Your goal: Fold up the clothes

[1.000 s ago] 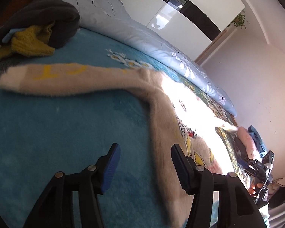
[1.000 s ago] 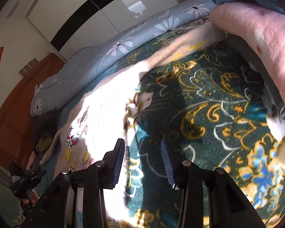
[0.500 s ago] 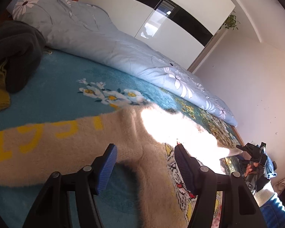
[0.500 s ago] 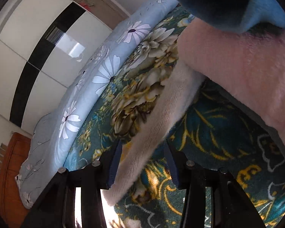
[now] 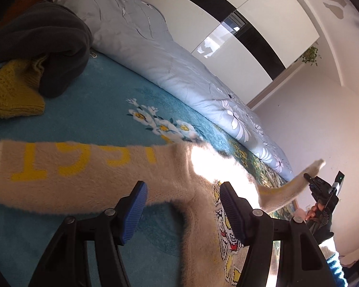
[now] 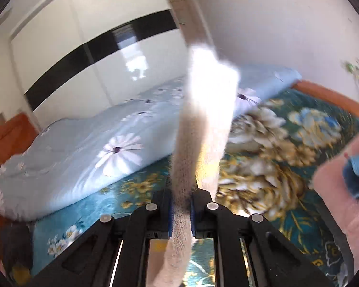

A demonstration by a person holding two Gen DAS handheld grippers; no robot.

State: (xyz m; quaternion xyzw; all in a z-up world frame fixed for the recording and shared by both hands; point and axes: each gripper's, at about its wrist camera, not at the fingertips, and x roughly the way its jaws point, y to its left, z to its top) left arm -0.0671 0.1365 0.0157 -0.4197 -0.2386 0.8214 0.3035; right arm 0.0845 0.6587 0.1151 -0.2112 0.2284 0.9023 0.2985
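Teal floral blanket (image 5: 88, 110) underlies my cream sweater (image 5: 88, 167). My right gripper (image 6: 181, 211) pinches its raised sleeve (image 6: 203, 110); my left gripper (image 5: 182, 211) gapes over the armpit. I'd lay that sleeve flat across the chest.

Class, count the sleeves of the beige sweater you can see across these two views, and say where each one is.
2. One sleeve lies flat on the teal blanket, stretched left. The other sleeve is lifted, pinched in the right tool. The left tool is open above the sweater body.

The sweater sleeve (image 5: 83, 167) bears yellow letters, only "T" clearly legible.
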